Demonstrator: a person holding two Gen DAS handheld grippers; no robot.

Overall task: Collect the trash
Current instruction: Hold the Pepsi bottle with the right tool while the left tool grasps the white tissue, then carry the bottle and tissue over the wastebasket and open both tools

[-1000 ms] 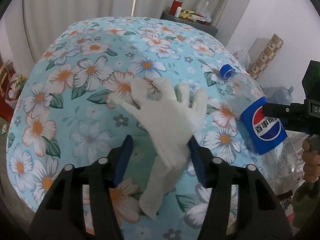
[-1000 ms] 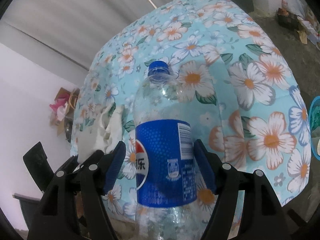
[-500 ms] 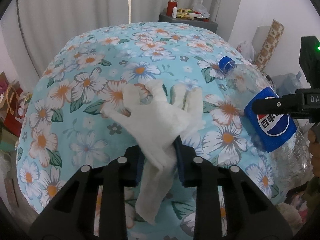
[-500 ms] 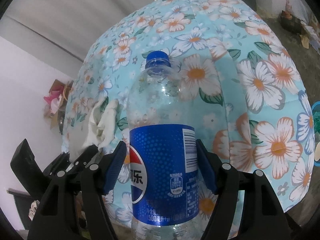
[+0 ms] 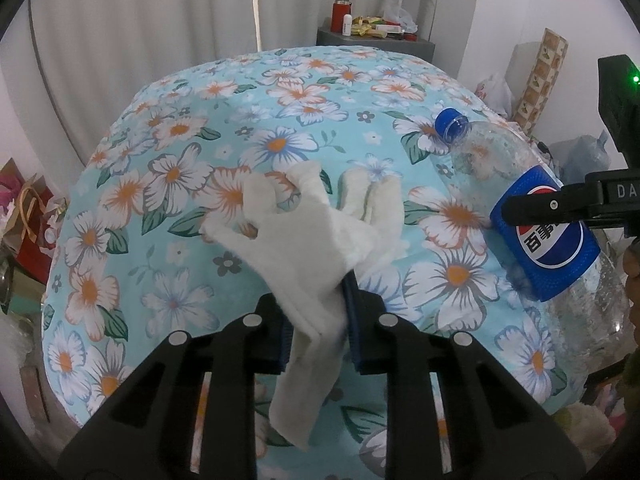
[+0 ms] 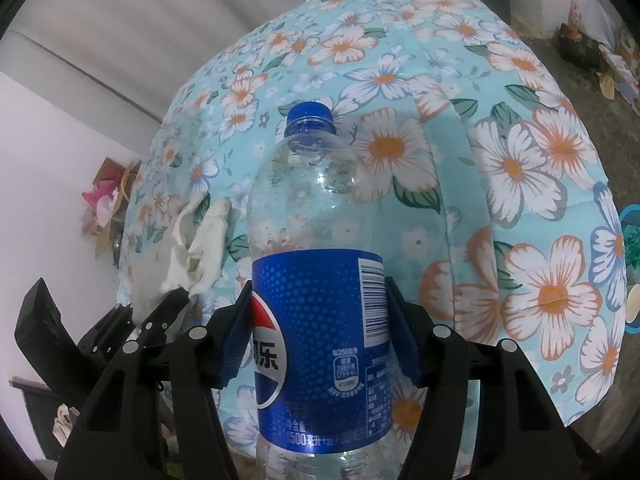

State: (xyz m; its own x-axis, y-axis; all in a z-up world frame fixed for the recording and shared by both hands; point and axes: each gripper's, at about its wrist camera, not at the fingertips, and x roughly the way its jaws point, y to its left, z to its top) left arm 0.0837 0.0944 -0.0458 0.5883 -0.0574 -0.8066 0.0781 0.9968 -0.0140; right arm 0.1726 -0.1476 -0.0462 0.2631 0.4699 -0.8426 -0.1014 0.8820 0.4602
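A crumpled white tissue (image 5: 312, 248) lies on the floral blue tablecloth (image 5: 180, 184); my left gripper (image 5: 318, 320) is shut on its lower part, and a strip hangs down between the fingers. The tissue also shows in the right wrist view (image 6: 200, 248). My right gripper (image 6: 320, 332) is shut on the blue label of an empty clear Pepsi bottle (image 6: 320, 280) with a blue cap, held over the table's right edge. The bottle (image 5: 536, 216) and the right gripper's finger show at the right in the left wrist view.
A grey cabinet (image 5: 376, 40) with a red canister and small items stands behind the table by the curtain. Bags and a patterned box (image 5: 544, 68) are on the floor at the right. Red bags (image 5: 28, 224) sit at the left. A blue bin rim (image 6: 628, 264) shows at the right wrist view's right edge.
My left gripper closed on the tissue and lifted back a little. My right gripper keeps its hold on the bottle, which has risen slightly.
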